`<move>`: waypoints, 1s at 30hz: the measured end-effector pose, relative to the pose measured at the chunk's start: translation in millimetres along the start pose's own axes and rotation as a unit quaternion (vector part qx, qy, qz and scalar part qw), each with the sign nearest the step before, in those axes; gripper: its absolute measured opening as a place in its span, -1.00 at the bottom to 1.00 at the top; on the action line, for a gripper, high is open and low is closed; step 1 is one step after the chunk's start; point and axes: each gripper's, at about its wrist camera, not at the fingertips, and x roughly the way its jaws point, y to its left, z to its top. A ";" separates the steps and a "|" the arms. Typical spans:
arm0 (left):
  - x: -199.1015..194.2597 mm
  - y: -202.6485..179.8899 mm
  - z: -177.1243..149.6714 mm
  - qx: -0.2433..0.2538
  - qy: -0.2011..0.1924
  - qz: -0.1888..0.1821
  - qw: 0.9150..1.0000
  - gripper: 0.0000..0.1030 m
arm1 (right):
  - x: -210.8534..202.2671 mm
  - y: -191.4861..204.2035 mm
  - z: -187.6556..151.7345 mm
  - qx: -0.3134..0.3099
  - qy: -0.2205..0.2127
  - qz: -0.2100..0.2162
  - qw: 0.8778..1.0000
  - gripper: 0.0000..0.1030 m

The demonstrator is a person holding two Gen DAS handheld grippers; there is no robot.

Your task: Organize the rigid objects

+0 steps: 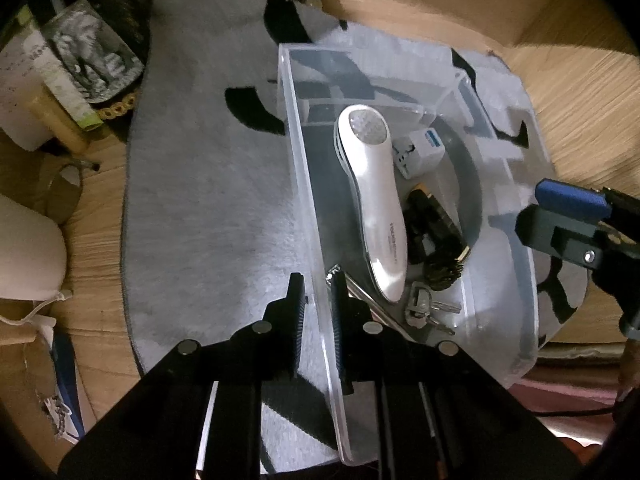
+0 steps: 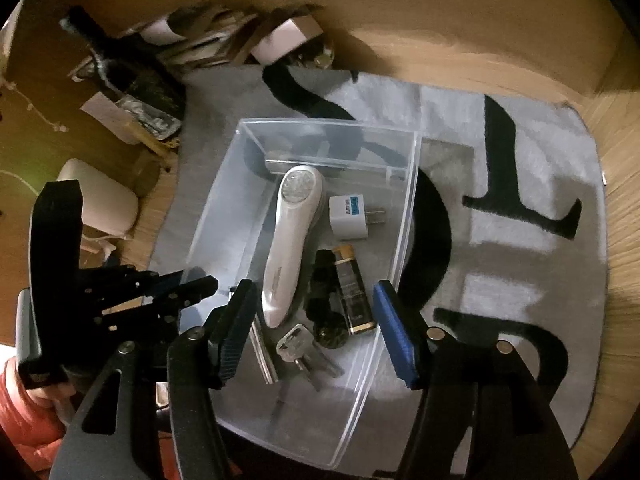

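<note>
Clear plastic forms the bin that sits on a grey rug, and from the left wrist view the left gripper is pinched onto the bin's near-side wall, one finger outside it and one inside, pressed close with only the wall between them. Inside the bin a white shaver lies lengthwise, with a white plug just beside its head, a dark lighter alongside its handle, and keys near its tail end. Beyond the bin's far wall the right gripper hangs with a blue pad showing. From the right wrist view, the right gripper stands above the bin with its fingers spread wide and nothing between the pads; below the gap lie the keys and the lighter. The shaver runs down the bin's middle, the plug beside its head. The left gripper holds the bin's left wall.
</note>
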 end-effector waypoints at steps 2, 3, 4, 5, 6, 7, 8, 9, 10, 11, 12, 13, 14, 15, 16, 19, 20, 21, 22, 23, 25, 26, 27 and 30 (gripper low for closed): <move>-6.0 -0.5 -1.0 -0.002 -0.010 0.006 1.000 -0.66 | -5.3 1.3 -2.4 -0.003 -0.007 0.001 1.000 0.11; -9.9 -0.7 -2.1 -0.001 -0.016 0.009 1.000 -0.64 | -8.3 1.7 -4.1 -0.004 -0.012 0.000 1.000 0.11; -13.9 -1.4 -3.4 0.000 -0.022 0.010 1.000 -0.62 | -11.5 2.3 -6.1 -0.006 -0.017 0.000 1.000 0.11; -18.4 -2.2 -5.0 0.001 -0.029 0.010 1.000 -0.60 | -13.3 2.2 -7.7 -0.007 -0.020 0.000 1.000 0.12; -25.6 -3.8 -6.7 0.003 -0.041 0.011 0.999 -0.57 | -16.8 2.6 -10.0 -0.008 -0.025 -0.003 1.000 0.12; -31.5 -5.0 -7.9 0.005 -0.050 0.009 0.999 -0.44 | -20.3 3.0 -12.4 -0.011 -0.031 -0.006 0.999 0.15; -35.7 -5.6 -8.3 0.007 -0.057 0.009 0.998 -0.25 | -23.3 3.4 -14.2 -0.013 -0.037 -0.007 0.999 0.18; -42.1 -7.6 -9.9 0.009 -0.069 0.010 0.998 -0.16 | -26.3 3.4 -15.9 -0.015 -0.039 -0.004 0.999 0.25; -47.3 -9.2 -11.3 0.011 -0.079 0.009 0.997 -0.04 | -27.5 3.2 -16.6 -0.015 -0.046 -0.004 0.999 0.33; -51.7 -11.4 -12.4 0.014 -0.089 0.008 0.996 0.02 | -31.9 3.7 -19.9 -0.015 -0.056 -0.004 0.998 0.37; -56.3 -13.2 -13.9 0.017 -0.098 0.007 0.995 0.05 | -36.1 4.5 -23.3 -0.016 -0.066 -0.005 0.998 0.39; -60.0 -14.0 -15.0 0.018 -0.104 0.005 0.994 0.12 | -39.2 4.9 -25.9 -0.018 -0.073 -0.006 0.997 0.41; -63.1 -15.1 -16.6 0.020 -0.111 0.005 0.994 0.19 | -41.1 5.8 -28.7 -0.019 -0.078 -0.007 0.997 0.42; -67.0 -16.3 -18.6 0.022 -0.120 0.004 0.993 0.23 | -43.0 6.2 -31.2 -0.019 -0.082 -0.007 0.996 0.45; -70.3 -16.8 -20.6 0.024 -0.128 0.004 0.991 0.31 | -45.3 6.2 -34.1 -0.017 -0.087 -0.007 0.996 0.47; -80.5 -21.9 -26.9 0.035 -0.153 0.005 0.988 0.46 | -50.2 6.2 -42.2 -0.010 -0.099 -0.006 0.995 0.57; -82.6 -23.7 -27.6 0.039 -0.160 0.006 0.986 0.53 | -51.0 6.2 -44.5 -0.008 -0.102 -0.007 0.995 0.58; -85.9 -25.3 -29.3 0.043 -0.170 0.006 0.985 0.56 | -52.0 6.3 -47.6 -0.007 -0.106 -0.012 0.994 0.59; -88.7 -25.4 -30.9 0.044 -0.174 0.004 0.984 0.59 | -52.4 6.5 -49.4 -0.008 -0.108 -0.013 0.994 0.59; -91.2 -26.2 -31.9 0.046 -0.178 0.001 0.983 0.61 | -53.0 6.6 -51.8 -0.009 -0.109 -0.016 0.994 0.59; -94.6 -27.9 -33.5 0.051 -0.185 -0.001 0.981 0.62 | -53.1 7.1 -55.8 -0.008 -0.108 -0.024 0.994 0.59; -95.8 -29.0 -34.6 0.053 -0.187 0.001 0.981 0.62 | -53.1 7.3 -57.2 -0.007 -0.107 -0.026 0.994 0.59; -96.3 -30.7 -34.6 0.057 -0.189 0.003 0.980 0.62 | -52.5 7.3 -58.6 -0.006 -0.105 -0.028 0.994 0.59; -96.7 -33.0 -35.1 0.062 -0.190 0.004 0.980 0.62 | -52.7 7.2 -62.0 -0.003 -0.104 -0.027 0.994 0.59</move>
